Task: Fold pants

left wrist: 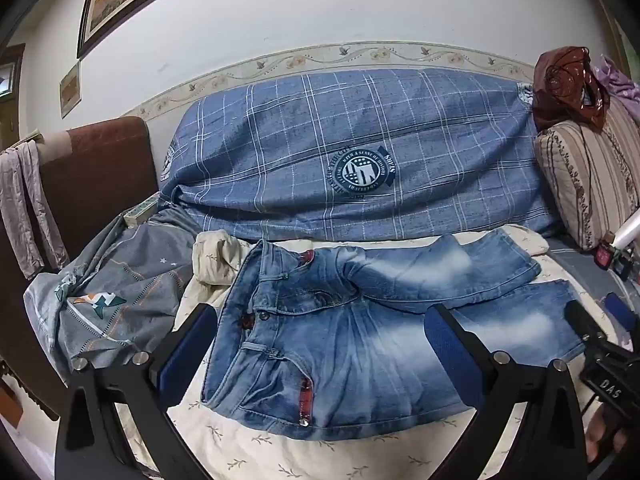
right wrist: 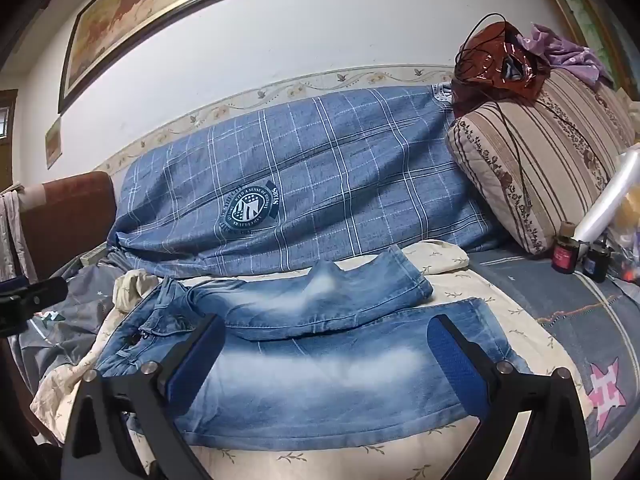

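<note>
Jeans point(left wrist: 360, 320) lie flat on the cream leaf-print sheet point(left wrist: 248, 452) of the bed, unfolded, waistband toward 9 o'clock, the 2 legs running toward 3 o'clock. The far leg overlaps the near one at the crotch; the hems lie apart.

Left claw point(left wrist: 320, 344): fingers spread fully, nothing held, hovering above the waistband and seat. Contact with the denim cannot be determined.

Right claw point(right wrist: 326, 354): fingers spread fully, nothing held, hovering above the near leg.

At 12 o'clock, a blue checked quilt point(right wrist: 320, 184) rests against the wall. At 2 o'clock, a striped cushion point(right wrist: 532, 168). At 9 o'clock, grey bedding point(left wrist: 112, 300).
</note>
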The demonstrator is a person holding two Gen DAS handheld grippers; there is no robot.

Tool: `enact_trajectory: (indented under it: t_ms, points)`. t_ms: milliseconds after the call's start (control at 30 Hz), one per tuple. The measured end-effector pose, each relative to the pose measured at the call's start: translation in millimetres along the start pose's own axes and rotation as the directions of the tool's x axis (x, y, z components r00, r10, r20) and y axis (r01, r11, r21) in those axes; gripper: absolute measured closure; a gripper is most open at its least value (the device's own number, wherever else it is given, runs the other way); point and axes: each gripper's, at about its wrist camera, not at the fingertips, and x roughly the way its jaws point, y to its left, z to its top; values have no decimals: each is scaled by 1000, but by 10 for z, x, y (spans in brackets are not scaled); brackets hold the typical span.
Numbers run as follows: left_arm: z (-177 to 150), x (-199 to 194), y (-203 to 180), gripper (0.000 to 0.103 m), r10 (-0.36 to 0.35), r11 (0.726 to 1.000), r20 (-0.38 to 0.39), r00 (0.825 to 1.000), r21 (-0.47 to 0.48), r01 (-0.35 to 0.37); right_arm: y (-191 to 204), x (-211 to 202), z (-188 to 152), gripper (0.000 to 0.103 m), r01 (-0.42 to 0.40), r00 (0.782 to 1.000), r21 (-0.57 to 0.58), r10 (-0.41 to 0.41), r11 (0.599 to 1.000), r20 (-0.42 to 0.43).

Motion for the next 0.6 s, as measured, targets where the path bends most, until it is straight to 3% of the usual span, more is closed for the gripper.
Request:
enact_trajectory:
  t_ms: [133,200,600]
  points:
    - [52,80,168,0,-30,998,-44,999,-51,27,48,41,9,1,1,1000,-9,-1,1000,-10]
    - [46,156,126,0,-9,1000,-53,999,-26,8,21,56,-4,1,-3,1000,-7,3,1000,-14]
    - [-46,422,215,0,23,1000,-28,999,-9,-23,21,104,-23,1,28,999,-20,-29,999,-36]
